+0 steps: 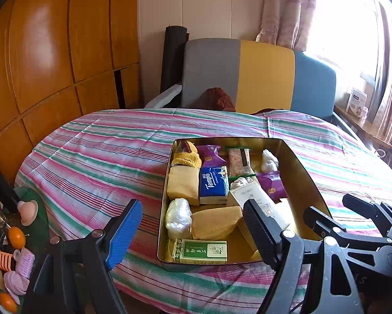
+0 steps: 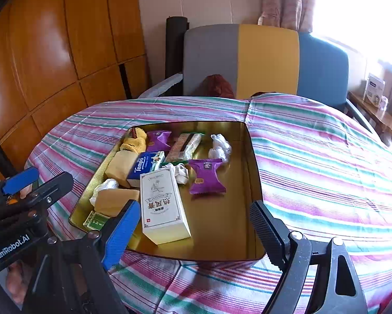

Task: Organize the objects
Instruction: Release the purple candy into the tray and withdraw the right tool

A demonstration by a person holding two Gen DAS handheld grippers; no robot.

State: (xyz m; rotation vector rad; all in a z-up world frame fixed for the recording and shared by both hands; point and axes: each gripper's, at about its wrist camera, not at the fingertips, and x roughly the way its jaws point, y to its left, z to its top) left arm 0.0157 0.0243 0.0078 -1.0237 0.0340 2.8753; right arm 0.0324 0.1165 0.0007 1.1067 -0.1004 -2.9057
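Gold-coloured tin tray [image 2: 250, 162], shallow, glossy and round-cornered, is seen resting on a table covered with a striped pink, green and white cloth [image 2: 313, 144]. Inside it, soft and crinkly things are packed along one side: folded yellow cloths [image 1: 182, 187], a blue Tempo tissue pack [image 1: 213, 185], a flat green carton [image 1: 199, 251], shiny purple sachets [image 2: 207, 179] and crumpled white plastic wrap [image 2: 219, 147]. A tall white cardboard box [image 2: 162, 204] is laid flat near the tray's middle, leaving bare metal beside it. The right gripper [image 2: 196, 231] is held above the tray's near edge with its ribbed black and blue pads spread wide, nothing between them. The left gripper [image 1: 193, 226] is likewise spread and empty over the tray's near corner.
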